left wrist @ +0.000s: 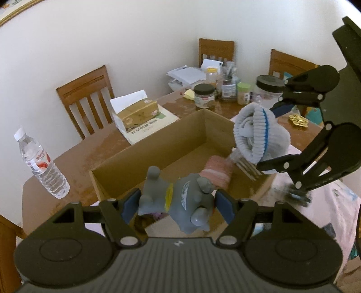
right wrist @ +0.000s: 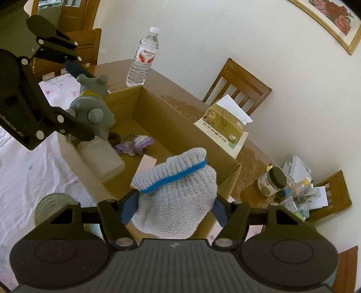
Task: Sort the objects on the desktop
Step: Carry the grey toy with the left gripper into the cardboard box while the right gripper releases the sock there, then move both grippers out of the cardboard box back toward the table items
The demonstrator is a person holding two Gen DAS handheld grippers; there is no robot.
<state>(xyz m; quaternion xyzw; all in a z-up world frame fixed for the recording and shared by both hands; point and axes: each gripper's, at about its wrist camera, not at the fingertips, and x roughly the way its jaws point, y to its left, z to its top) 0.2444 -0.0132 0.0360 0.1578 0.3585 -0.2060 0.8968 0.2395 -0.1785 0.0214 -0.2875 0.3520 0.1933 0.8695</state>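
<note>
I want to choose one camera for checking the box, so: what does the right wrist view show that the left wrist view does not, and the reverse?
Only the right wrist view shows a purple cloth and a white container inside the cardboard box, plus a framed flower picture.

Only the left wrist view shows a pink item in the box and a gold object on the table.

Both show the grey toy in the left gripper, the knitted glove in the right gripper, and the water bottle.

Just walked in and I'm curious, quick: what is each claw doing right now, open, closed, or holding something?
Left claw: closed on the grey toy animal.
Right claw: closed on the rolled grey knit glove.
</note>
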